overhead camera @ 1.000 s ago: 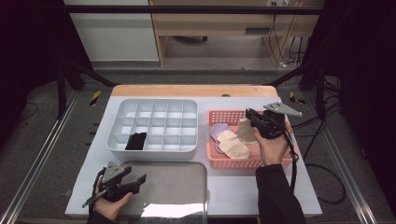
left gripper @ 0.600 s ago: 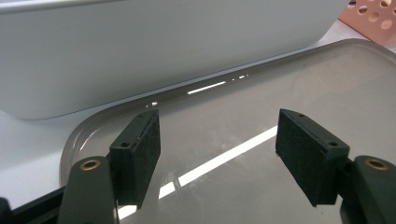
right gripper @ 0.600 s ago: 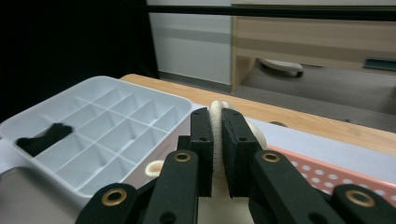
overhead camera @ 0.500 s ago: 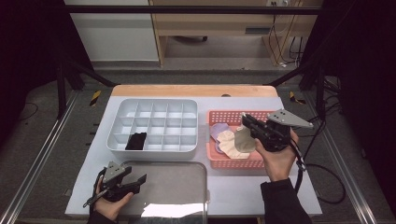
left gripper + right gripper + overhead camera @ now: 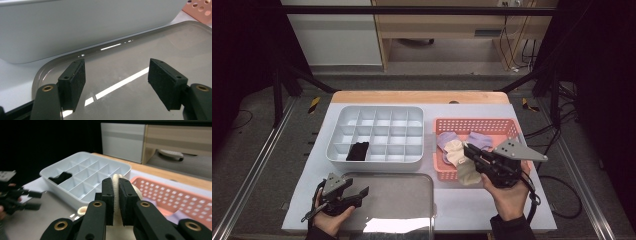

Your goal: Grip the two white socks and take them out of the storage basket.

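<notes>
Right gripper (image 5: 471, 152) pinched a soft cream sock (image 5: 468, 172) above the perforated pink basket's (image 5: 502, 123) near rim; left gripper (image 5: 359, 195), jaws spread, lay over the glossy grey tray (image 5: 402, 200).

No lettering, label, brand or number can be read on anything here (the surfaces near either gripper are plain).

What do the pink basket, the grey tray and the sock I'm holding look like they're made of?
Basket: looks like rigid pink plastic, matt, its walls punched with round holes. Tray: smooth and glossy, mirroring the ceiling lights; plastic or coated metal, hard to tell. Sock: soft cream knit, bunched between the pads of the right hand-held gripper.
</notes>
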A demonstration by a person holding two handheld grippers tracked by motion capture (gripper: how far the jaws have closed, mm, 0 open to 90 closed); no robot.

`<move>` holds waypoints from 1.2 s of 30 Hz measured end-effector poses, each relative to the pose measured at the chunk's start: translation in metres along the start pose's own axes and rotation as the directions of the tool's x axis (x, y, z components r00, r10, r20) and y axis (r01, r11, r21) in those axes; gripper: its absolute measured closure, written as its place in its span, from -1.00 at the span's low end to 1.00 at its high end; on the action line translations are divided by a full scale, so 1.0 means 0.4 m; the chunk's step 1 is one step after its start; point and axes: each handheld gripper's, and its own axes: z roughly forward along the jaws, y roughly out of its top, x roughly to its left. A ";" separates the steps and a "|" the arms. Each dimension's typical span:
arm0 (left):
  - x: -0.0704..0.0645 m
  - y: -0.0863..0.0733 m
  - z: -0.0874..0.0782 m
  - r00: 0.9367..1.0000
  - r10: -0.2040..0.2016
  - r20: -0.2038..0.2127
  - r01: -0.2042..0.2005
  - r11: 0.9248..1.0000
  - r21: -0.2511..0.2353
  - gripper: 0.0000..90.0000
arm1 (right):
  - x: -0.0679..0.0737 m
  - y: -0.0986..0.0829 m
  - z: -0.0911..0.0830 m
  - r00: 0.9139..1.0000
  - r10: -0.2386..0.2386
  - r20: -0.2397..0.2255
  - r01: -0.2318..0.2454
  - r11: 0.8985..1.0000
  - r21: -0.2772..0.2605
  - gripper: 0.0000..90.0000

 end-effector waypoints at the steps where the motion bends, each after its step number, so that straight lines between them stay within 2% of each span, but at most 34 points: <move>1: 0.000 0.000 0.000 1.000 -0.001 0.001 0.001 1.000 0.000 -0.35 | 0.008 -0.012 -0.001 1.000 0.004 -0.012 -0.004 1.000 0.005 0.86; 6: 0.000 0.000 -0.001 1.000 -0.001 -0.002 0.001 1.000 -0.002 -0.35 | 0.030 -0.062 0.004 0.998 0.007 -0.058 -0.004 0.999 0.039 0.86; 11: 0.000 0.000 0.000 1.000 -0.002 -0.005 0.002 1.000 -0.001 -0.35 | 0.042 -0.114 0.018 0.997 0.009 -0.073 -0.002 0.996 0.091 0.85; 18: -0.001 0.000 0.001 1.000 -0.005 -0.008 0.005 1.000 -0.001 -0.37 | 0.049 -0.191 0.038 0.995 0.036 -0.090 -0.022 0.987 0.159 0.85; 22: 0.001 0.000 0.000 1.000 -0.011 -0.008 0.011 1.000 -0.003 -0.37 | 0.052 -0.242 0.061 0.994 0.057 -0.093 -0.035 0.975 0.220 0.85; 28: 0.000 -0.002 0.001 1.000 -0.010 -0.009 0.010 1.000 -0.003 -0.37 | 0.047 -0.298 0.094 0.995 0.058 -0.077 -0.034 0.958 0.286 0.84; 32: 0.000 -0.002 0.002 1.000 -0.008 -0.006 0.008 1.000 0.000 -0.37 | 0.040 -0.327 0.115 0.995 0.076 -0.061 -0.052 0.945 0.324 0.82; 36: 0.002 -0.002 -0.001 1.000 -0.013 -0.005 0.013 1.000 -0.006 -0.37 | 0.044 -0.345 0.138 0.997 0.060 -0.055 -0.037 0.937 0.347 0.78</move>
